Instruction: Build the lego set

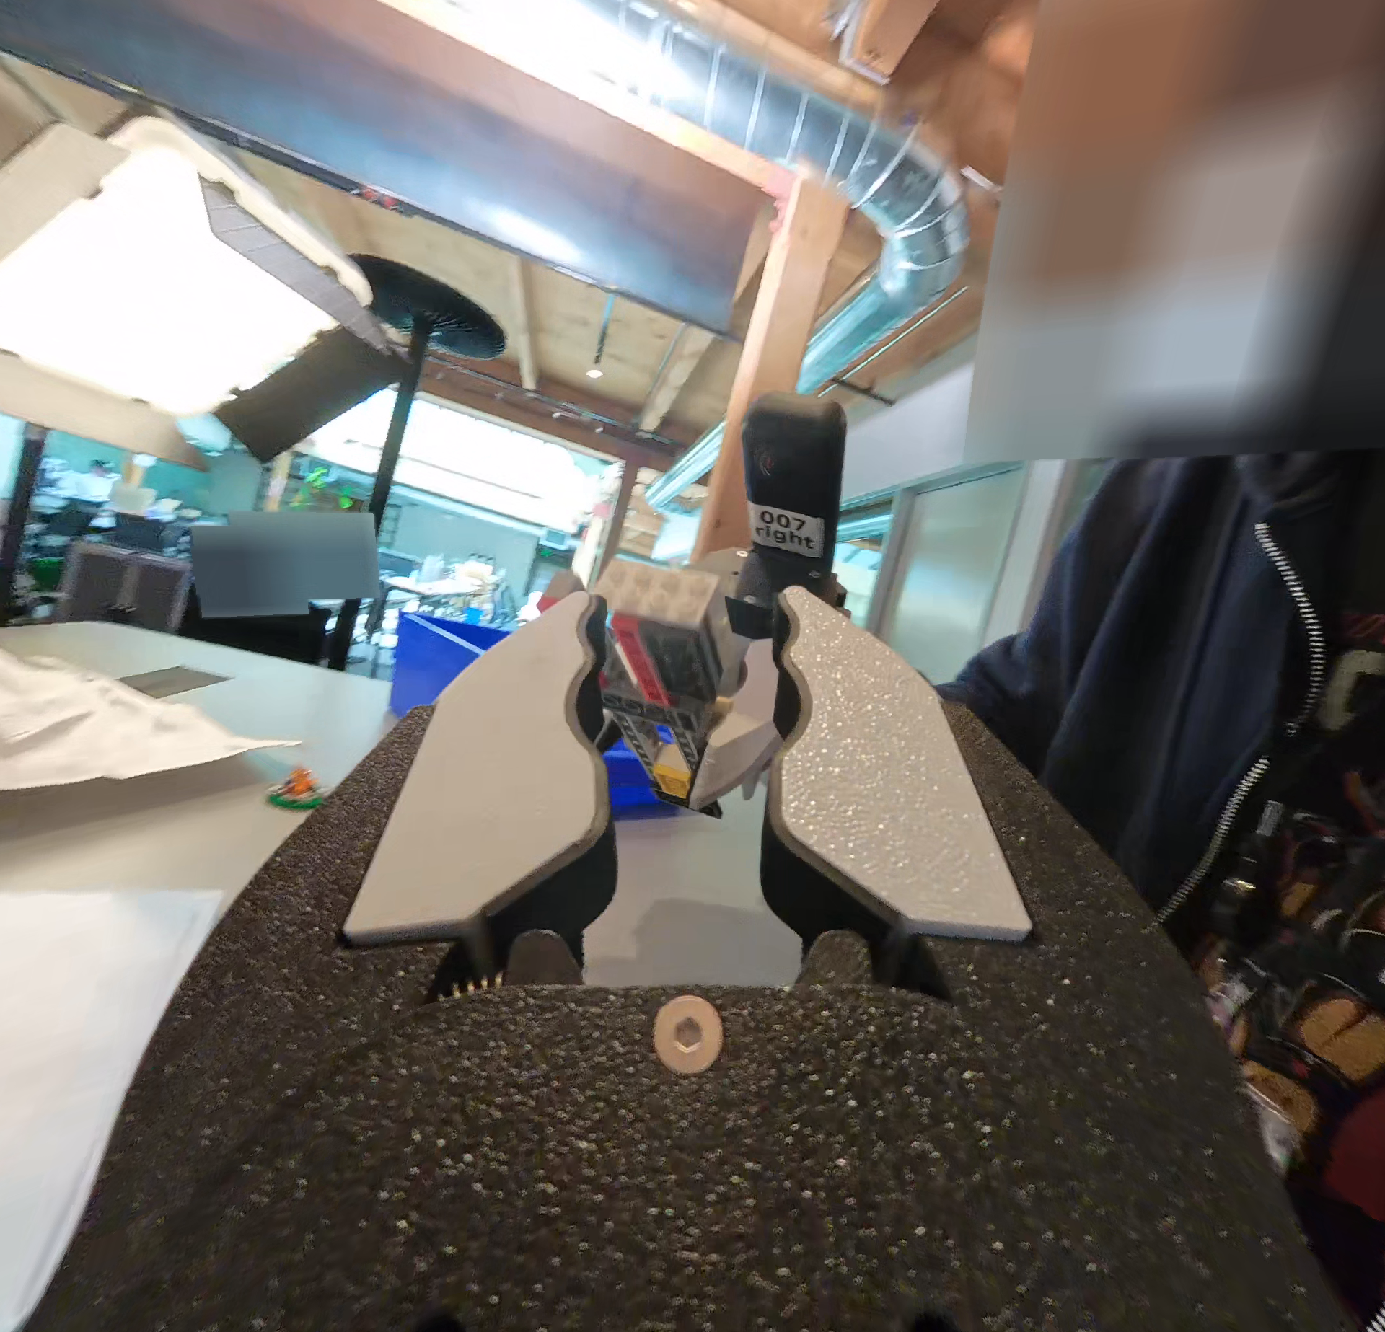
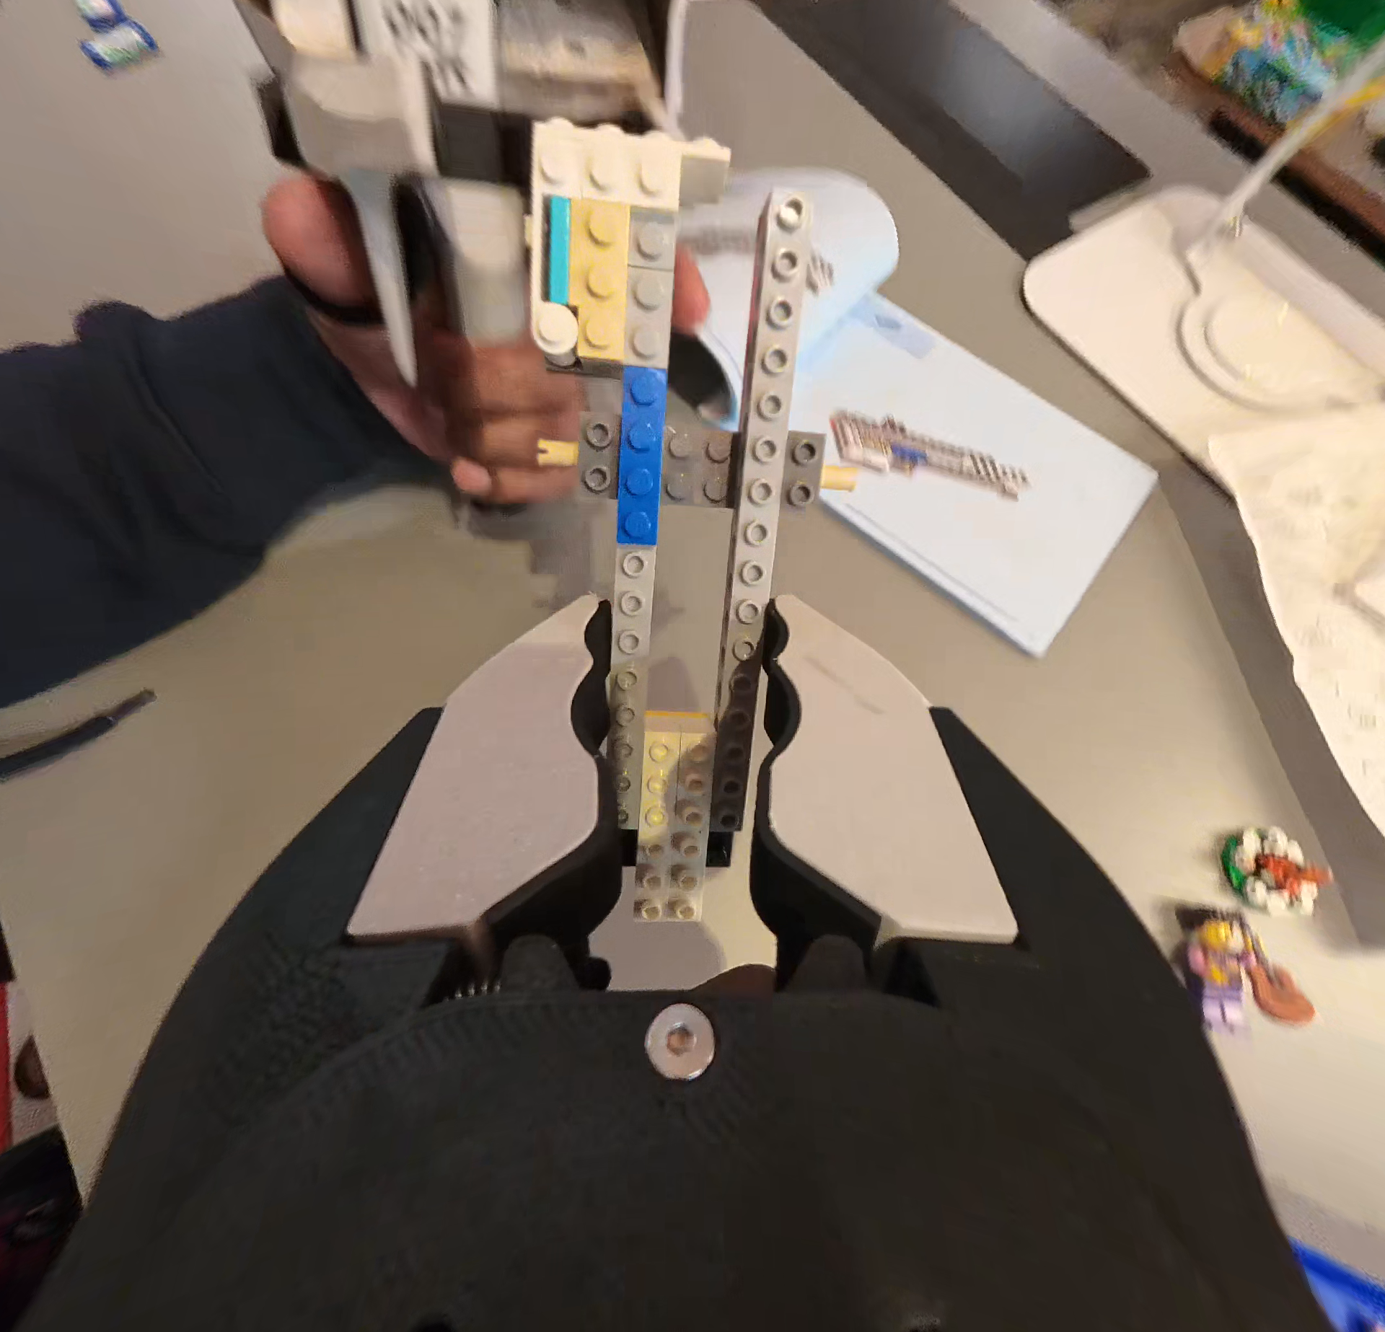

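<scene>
Bright, even indoor light. In the left wrist view a ceiling panel [image 1: 142, 277] and far windows [image 1: 465, 457] blow out to white — heavy motion blur smears the right wrist view's upper left, and wide-angle distortion bends both frames' edges.

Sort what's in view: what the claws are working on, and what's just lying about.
Worked on: brick model, clamped in the right claw; left claw open around its far end.
Lying about: booklet, minifigure, green round piece, white paper, blue bin.
</scene>
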